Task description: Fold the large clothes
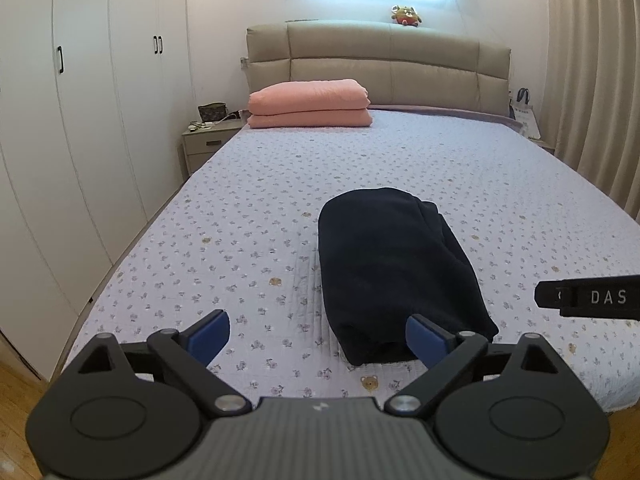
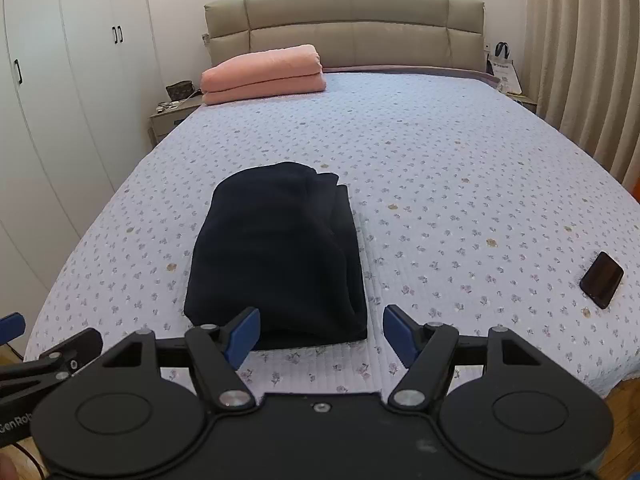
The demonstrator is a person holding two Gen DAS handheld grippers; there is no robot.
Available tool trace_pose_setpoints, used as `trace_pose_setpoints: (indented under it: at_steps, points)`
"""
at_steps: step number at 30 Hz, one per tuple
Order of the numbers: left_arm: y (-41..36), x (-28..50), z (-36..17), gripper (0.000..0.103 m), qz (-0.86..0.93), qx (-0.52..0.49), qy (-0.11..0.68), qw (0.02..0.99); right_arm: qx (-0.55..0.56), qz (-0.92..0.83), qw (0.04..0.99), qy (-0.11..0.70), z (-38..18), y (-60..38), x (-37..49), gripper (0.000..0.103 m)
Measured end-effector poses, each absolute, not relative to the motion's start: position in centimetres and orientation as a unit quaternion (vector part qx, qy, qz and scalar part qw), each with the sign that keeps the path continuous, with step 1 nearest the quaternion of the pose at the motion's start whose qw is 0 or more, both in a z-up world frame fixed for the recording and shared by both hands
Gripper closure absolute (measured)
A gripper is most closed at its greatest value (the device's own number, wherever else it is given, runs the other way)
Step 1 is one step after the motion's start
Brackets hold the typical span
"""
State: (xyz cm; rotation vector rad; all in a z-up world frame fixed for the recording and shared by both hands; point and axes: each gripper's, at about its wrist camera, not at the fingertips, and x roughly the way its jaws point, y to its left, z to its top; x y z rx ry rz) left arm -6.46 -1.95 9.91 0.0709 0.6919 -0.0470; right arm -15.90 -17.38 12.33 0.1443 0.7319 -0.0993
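Observation:
A dark navy garment (image 1: 396, 264) lies folded into a compact rectangle on the flowered bedspread (image 1: 248, 216), near the foot of the bed. In the left wrist view my left gripper (image 1: 318, 338) stands open just short of the bundle's near left corner, with nothing between its blue pads. A finger of the right gripper (image 1: 588, 297) juts in from the right edge. In the right wrist view the same garment (image 2: 280, 256) lies straight ahead. My right gripper (image 2: 320, 338) is open in front of its near edge, gripping nothing.
Two folded pink quilts (image 1: 308, 104) are stacked by the padded headboard (image 1: 380, 64), with a plush toy (image 1: 406, 15) on top. A dark phone (image 2: 602, 279) lies on the bed at the right. White wardrobes (image 1: 80, 120) line the left, curtains (image 1: 592, 80) the right.

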Motion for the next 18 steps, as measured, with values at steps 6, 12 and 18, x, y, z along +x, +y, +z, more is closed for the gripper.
trace_pose_setpoints:
  at_steps: [6, 12, 18]
  points:
    - [-2.15, -6.66, 9.97, 0.006, -0.025, 0.039, 0.338, 0.94, 0.079, -0.041, 0.93, 0.357, 12.43, -17.43, -16.0, 0.022]
    - [-2.06, -6.93, 10.57, 0.004, -0.018, 0.048, 0.316, 0.947, 0.07, -0.036, 0.932, 0.355, 12.75, -17.2, -15.85, 0.022]
    - [-1.81, -6.53, 10.43, 0.004, -0.02, 0.044, 0.323, 0.945, 0.065, -0.034, 0.931, 0.357, 12.61, -16.97, -15.8, 0.022]
